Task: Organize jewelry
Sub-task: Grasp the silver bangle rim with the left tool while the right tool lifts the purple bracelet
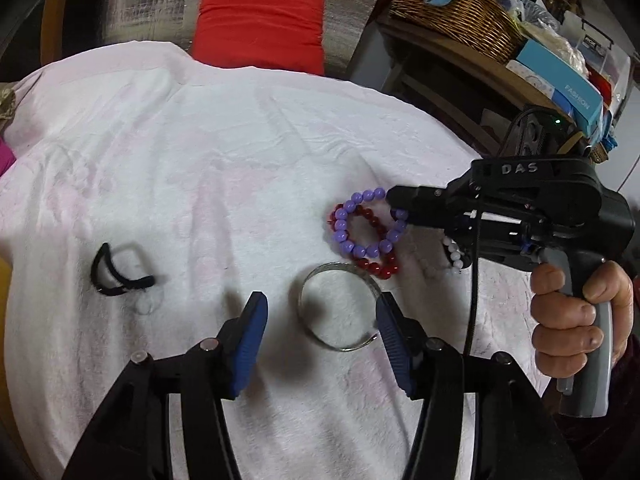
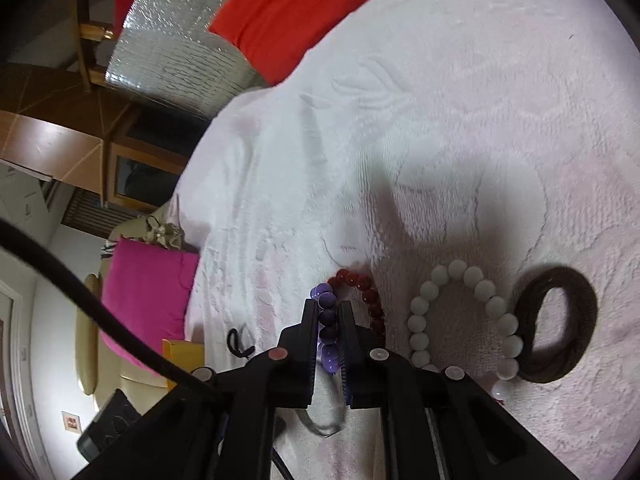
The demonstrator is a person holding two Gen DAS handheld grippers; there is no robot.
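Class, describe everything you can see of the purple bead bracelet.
The purple bead bracelet is a loop of round, glossy lilac beads, plastic-looking. It lies on the white towel, overlapping a red bead bracelet. The right gripper is shut on one side of the loop, with several beads pinched between its fingers.

Left gripper (image 1: 320, 312): the jaws stand apart, with blue pads (image 1: 252, 332) on the inner sides; nothing is pressed between them, and the gripper points down and forward.
Right gripper (image 2: 329, 322): the jaws are almost closed and pinch a string of purple beads (image 2: 328, 320); the black fingers (image 2: 308, 344) lie nearly parallel.
Right gripper in the left wrist view (image 1: 394, 206): it reaches in from the right side, with its tip at the beads.
Right hand (image 1: 580, 312): bare, wrapped around the grey handle, with the fingers curled in front; a dark sleeve shows at the wrist.
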